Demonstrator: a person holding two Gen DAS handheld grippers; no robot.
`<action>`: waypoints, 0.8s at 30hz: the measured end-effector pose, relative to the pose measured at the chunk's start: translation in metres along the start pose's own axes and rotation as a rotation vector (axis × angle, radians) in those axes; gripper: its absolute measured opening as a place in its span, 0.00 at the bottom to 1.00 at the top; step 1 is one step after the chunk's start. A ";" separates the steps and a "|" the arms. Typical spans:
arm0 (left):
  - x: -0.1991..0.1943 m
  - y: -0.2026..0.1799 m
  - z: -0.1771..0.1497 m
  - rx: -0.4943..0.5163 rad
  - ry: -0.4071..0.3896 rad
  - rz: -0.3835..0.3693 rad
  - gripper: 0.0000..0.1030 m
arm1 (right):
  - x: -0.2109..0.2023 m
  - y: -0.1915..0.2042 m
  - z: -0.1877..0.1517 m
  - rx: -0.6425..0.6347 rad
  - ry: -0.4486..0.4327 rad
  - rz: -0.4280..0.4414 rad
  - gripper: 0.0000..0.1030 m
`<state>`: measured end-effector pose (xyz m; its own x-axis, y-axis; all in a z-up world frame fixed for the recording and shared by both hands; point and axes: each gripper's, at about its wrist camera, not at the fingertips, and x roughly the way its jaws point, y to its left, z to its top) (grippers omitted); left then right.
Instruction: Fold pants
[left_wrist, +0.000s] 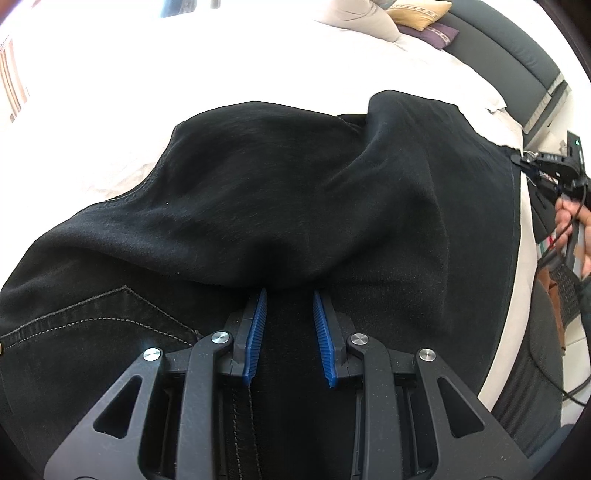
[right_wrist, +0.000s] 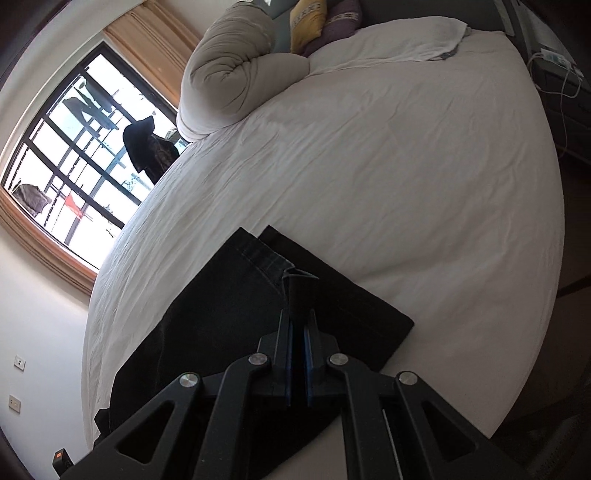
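Black pants (left_wrist: 258, 192) lie on a white bed, with one part folded over in a raised hump and a stitched pocket at the lower left. My left gripper (left_wrist: 288, 295) is open, its blue pads (left_wrist: 256, 332) low over the fabric at the hump's near edge. In the right wrist view the pants (right_wrist: 229, 314) lie flat with a hem at the far end. My right gripper (right_wrist: 297, 317) is shut on a pinch of the pants' edge. It also shows in the left wrist view (left_wrist: 524, 162) at the pants' far right edge.
The white bed sheet (right_wrist: 388, 166) spreads beyond the pants. A rolled duvet (right_wrist: 236, 70) and yellow and purple pillows (right_wrist: 306, 22) lie at the head. A window (right_wrist: 74, 158) is at the left. A dark bedside unit (right_wrist: 565, 85) with cables stands at the right.
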<state>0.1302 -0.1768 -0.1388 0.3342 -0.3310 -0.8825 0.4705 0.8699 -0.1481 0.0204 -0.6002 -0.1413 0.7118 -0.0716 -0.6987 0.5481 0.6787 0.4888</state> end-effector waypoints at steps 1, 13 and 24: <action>0.001 -0.003 0.001 0.001 -0.001 0.008 0.25 | 0.000 -0.005 -0.001 0.014 -0.001 -0.002 0.05; 0.002 -0.017 0.002 -0.013 -0.006 0.044 0.25 | 0.002 -0.027 -0.017 0.082 -0.032 -0.037 0.05; 0.005 -0.033 0.000 -0.007 -0.008 0.094 0.25 | 0.006 -0.038 -0.010 0.101 -0.029 -0.055 0.05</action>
<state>0.1168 -0.2069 -0.1380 0.3831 -0.2506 -0.8891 0.4315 0.8996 -0.0677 -0.0003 -0.6191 -0.1692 0.6909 -0.1294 -0.7112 0.6274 0.5961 0.5011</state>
